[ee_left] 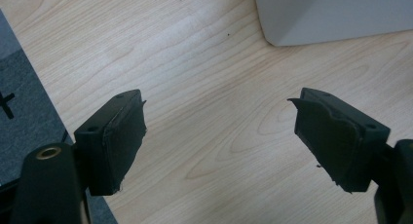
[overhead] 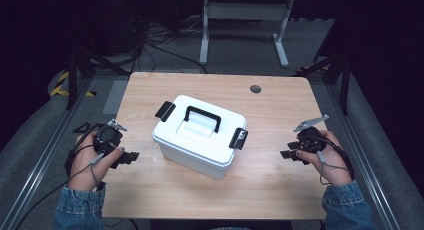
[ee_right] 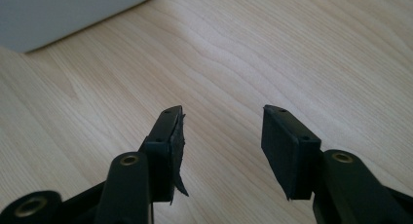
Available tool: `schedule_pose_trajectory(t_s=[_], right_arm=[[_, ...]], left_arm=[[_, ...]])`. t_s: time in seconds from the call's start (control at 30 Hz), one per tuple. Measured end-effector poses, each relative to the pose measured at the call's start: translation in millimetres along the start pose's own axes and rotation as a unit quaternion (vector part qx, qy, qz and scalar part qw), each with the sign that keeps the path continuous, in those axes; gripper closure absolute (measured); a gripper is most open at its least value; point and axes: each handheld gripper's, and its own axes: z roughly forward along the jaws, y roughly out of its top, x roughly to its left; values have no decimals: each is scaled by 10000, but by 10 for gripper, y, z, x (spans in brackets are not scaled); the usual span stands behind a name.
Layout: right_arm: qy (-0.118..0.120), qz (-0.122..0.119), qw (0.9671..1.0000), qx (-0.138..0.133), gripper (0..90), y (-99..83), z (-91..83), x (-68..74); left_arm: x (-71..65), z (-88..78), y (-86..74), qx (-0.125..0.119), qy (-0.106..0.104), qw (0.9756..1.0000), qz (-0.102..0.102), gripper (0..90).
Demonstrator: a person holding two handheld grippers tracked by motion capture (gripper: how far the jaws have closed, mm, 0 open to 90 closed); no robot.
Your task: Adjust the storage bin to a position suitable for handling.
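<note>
A white lidded storage box (overhead: 197, 137) with a black carry handle (overhead: 202, 117) and a black latch (overhead: 239, 138) at each end stands in the middle of the wooden table (overhead: 270, 110). My left gripper (overhead: 129, 157) rests at the table's left edge, pointing at the box, jaws open and nothing between them. In the left gripper view its jaws (ee_left: 219, 136) stand wide over bare wood, with a box corner (ee_left: 331, 14) ahead. My right gripper (overhead: 289, 153) sits at the right, open and bare. The right gripper view shows its jaws (ee_right: 221, 136) apart, the box (ee_right: 63, 12) at upper left.
A small round hole (overhead: 255, 89) lies in the tabletop near the far right. Bare wood surrounds the box on all sides. Beyond the table stand a white frame (overhead: 245, 25), cables on the floor and dark stands at both sides.
</note>
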Motion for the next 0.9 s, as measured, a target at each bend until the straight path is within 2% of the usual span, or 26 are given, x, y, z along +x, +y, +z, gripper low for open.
schedule_pose_trajectory(t_s=[0.2, 0.37, 0.43, 0.5, 0.53, 0.7, 0.9], right_arm=[[65, 155, 9996, -223, 478, 49, -27, 20], [102, -5, 9994, -321, 465, 129, -24, 52], [180, 77, 9995, -255, 472, 164, -29, 92], [171, 62, 9996, -238, 470, 179, -37, 106], [161, -72, 9995, -248, 467, 232, -69, 148], [161, -193, 9992, -324, 451, 361, -154, 233], [318, -340, 9979, -439, 447, 545, -242, 351]], left_arm=[[6, 0, -7, -23, -48, 10000, -1, 196], [12, -7, -19, -67, -54, 10000, 5, 197], [16, -5, -18, -69, -37, 10000, 16, 197], [13, 0, -16, -57, -54, 10000, 4, 199], [6, 11, -4, -29, -54, 10000, 35, 199], [-12, 11, 19, -34, -110, 9999, 117, 199], [0, 4, 26, -57, -126, 9999, 98, 199]])
